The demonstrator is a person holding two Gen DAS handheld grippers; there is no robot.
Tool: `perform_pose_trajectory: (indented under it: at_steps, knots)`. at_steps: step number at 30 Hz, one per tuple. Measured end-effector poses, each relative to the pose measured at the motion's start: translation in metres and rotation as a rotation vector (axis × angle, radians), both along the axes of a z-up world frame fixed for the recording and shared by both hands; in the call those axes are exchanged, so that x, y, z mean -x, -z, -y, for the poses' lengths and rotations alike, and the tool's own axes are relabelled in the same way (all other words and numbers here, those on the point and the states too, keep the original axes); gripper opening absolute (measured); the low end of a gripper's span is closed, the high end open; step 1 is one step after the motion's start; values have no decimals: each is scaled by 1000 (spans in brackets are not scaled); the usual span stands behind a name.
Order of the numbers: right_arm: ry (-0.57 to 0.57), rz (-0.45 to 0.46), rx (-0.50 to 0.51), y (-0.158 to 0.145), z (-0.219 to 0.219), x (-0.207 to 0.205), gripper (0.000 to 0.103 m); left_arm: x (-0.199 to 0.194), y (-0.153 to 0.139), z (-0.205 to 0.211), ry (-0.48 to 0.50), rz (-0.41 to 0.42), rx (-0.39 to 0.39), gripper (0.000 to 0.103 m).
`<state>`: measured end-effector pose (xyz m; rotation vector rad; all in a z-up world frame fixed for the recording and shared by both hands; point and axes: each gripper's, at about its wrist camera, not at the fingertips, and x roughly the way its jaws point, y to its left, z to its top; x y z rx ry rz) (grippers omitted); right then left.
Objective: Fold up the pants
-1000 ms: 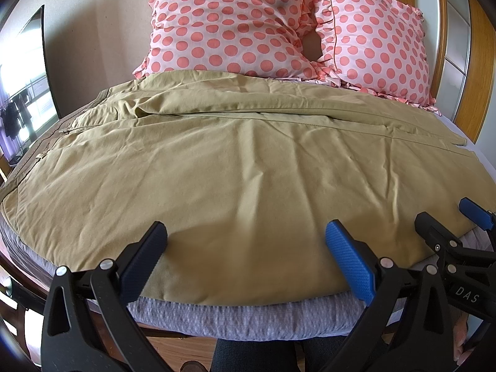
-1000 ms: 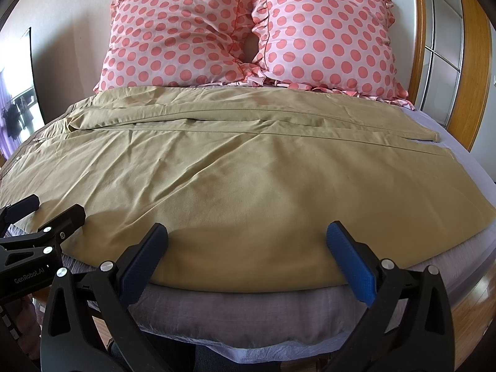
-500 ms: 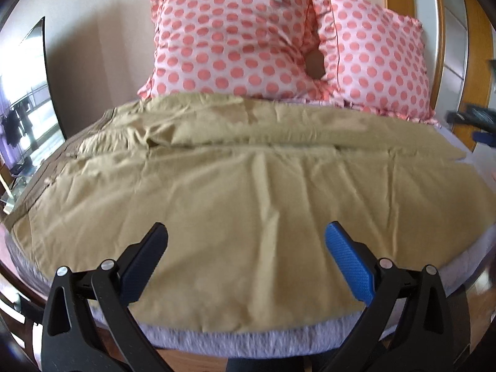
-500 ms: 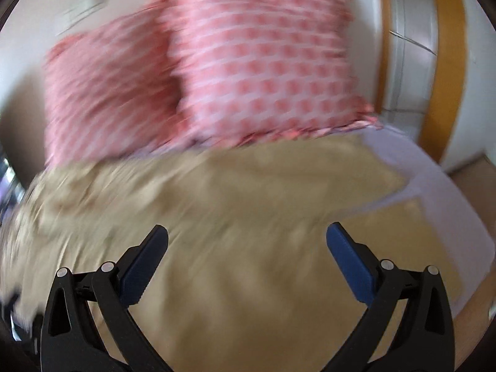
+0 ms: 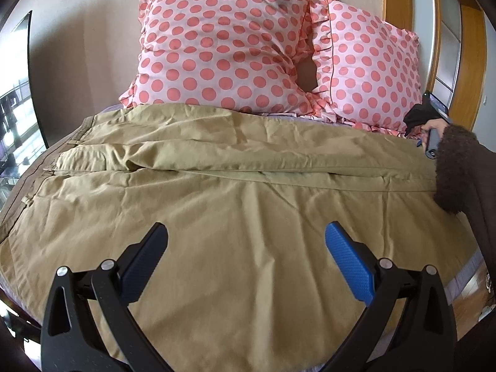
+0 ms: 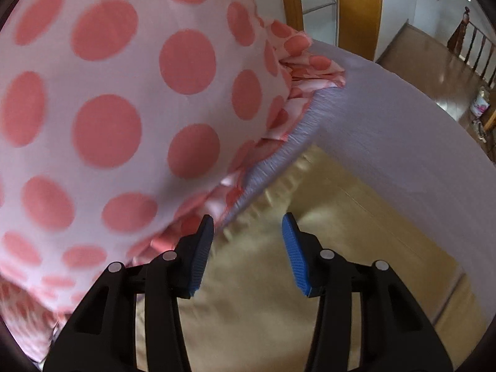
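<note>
Lying flat across the bed [image 6: 403, 117], khaki pants [image 5: 235, 217], pillows [image 5: 223, 49] at far side.
Left gripper [image 5: 246, 248] spread wide above near pants edge; right gripper [image 6: 248, 241] part-spread, empty, over far right hem by pillow.

Beige wall [image 5: 93, 15] behind two pink polka-dot pillows [image 5: 223, 46] on a lavender-sheeted bed [image 6: 387, 117]. Wooden door frames [image 6: 359, 9] at right, glossy wood floor [image 6: 434, 71] beyond, bright window [image 5: 14, 124] at left.
</note>
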<state>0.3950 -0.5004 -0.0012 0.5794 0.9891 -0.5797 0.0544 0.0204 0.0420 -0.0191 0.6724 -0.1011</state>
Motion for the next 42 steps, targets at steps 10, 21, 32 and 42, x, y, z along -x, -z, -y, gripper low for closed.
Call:
perform_pose_trajectory:
  at_steps: [10, 21, 32, 42]
  knots:
    - [-9, 109, 48, 14, 13, 29, 4, 1, 10, -6, 13, -32, 66, 101]
    - [-40, 578, -268, -16, -5, 284, 3, 27, -13, -53, -43, 93, 202, 101]
    - [-5, 431, -502, 19, -13, 328, 31, -12, -27, -107, -40, 29, 430, 101]
    - [-27, 499, -517, 30, -10, 309, 4, -75, -32, -138, -119, -45, 418, 101]
